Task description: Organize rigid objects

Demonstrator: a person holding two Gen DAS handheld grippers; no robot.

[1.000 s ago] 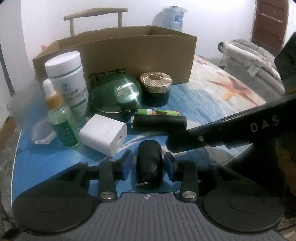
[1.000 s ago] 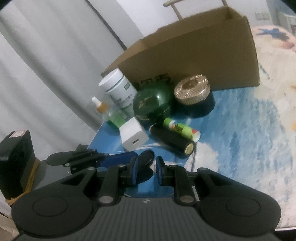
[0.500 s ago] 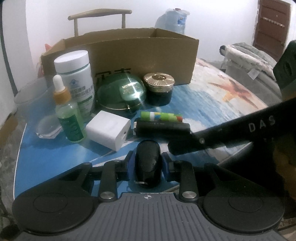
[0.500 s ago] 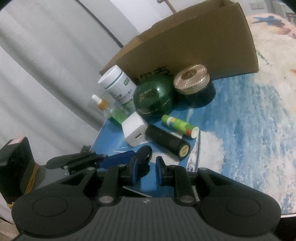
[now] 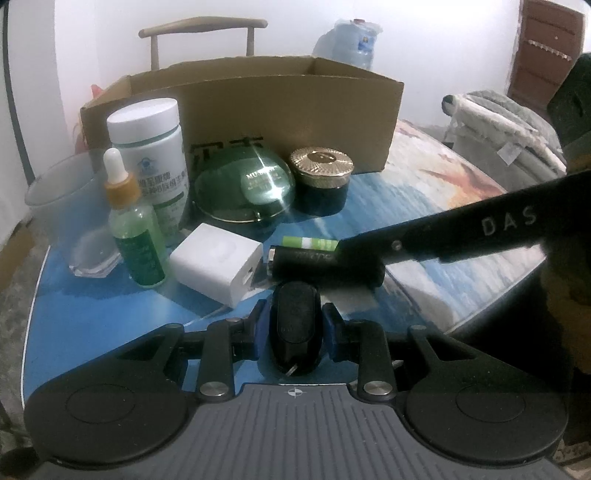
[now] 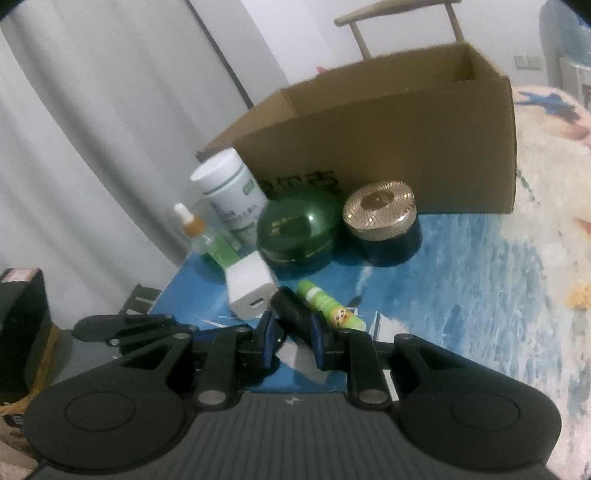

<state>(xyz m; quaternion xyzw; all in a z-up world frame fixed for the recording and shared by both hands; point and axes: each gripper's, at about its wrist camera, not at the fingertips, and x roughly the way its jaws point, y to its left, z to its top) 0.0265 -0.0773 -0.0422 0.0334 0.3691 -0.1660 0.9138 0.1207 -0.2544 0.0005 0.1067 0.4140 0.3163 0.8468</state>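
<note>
Left tongs (image 5: 294,325) clamped on black key fob (image 5: 294,325) at near table (image 5: 92,310) edge. Right tongs (image 6: 291,334) closed around black tube (image 6: 291,314) beside green stick (image 6: 328,306). Pickup step; next likely lift, carry to cardboard box (image 5: 288,110).

White wall (image 5: 277,26), wooden chair back (image 5: 203,27), grey curtain (image 6: 92,129), brown door (image 5: 546,48)

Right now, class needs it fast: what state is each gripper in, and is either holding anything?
Left gripper: closed on the black key fob.
Right gripper: closed on the black cylinder.
</note>
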